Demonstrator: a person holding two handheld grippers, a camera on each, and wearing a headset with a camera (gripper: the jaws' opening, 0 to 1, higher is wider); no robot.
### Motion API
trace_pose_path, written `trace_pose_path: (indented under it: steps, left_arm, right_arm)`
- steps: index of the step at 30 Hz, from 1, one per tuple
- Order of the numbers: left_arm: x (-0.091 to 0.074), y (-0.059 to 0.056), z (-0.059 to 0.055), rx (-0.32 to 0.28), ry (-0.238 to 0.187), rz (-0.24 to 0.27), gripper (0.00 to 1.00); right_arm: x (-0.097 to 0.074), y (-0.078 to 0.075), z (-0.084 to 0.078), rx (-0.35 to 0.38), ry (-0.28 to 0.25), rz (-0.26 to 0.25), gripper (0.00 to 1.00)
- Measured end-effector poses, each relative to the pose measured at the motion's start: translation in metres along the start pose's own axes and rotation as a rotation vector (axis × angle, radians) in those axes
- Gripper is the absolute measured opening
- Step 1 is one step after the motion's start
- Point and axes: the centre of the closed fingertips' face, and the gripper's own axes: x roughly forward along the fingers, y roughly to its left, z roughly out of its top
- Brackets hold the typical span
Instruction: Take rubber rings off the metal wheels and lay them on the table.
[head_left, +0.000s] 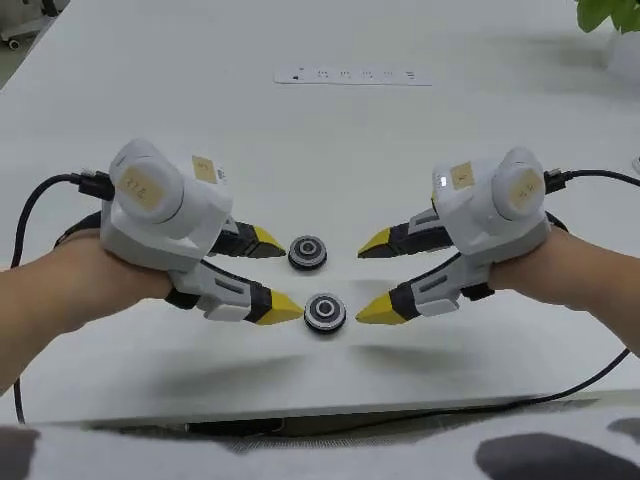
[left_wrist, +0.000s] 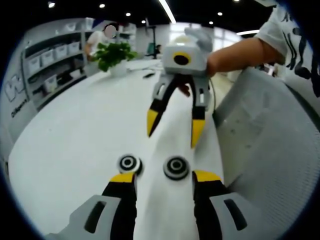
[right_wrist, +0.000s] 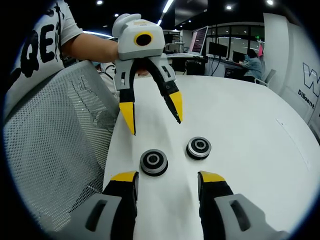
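Left claw (head_left: 288, 279), right claw (head_left: 361, 283) both spread, empty; near wheel (head_left: 325, 312), far wheel (head_left: 307, 252) between (rubber rings (right_wrist: 143, 163) indistinct).

From the headset we look forward and down, close over the white table (head_left: 330, 130). The camera on the left gripper (head_left: 290, 279) sits low near the tabletop, facing the right gripper (head_left: 360, 282) at 12 o'clock; the right's camera faces back likewise. All three views share the two metal wheels (head_left: 308, 252) between them.
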Motion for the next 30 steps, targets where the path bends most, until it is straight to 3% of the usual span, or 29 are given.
trace_pose_path:
  steps: [30]
  left_arm:
    - [0.028, -0.018, -0.003, 0.031, 0.042, -0.074, 0.3]
  right_arm:
    - [0.007, 0.005, -0.005, 0.008, 0.007, 0.018, 0.41]
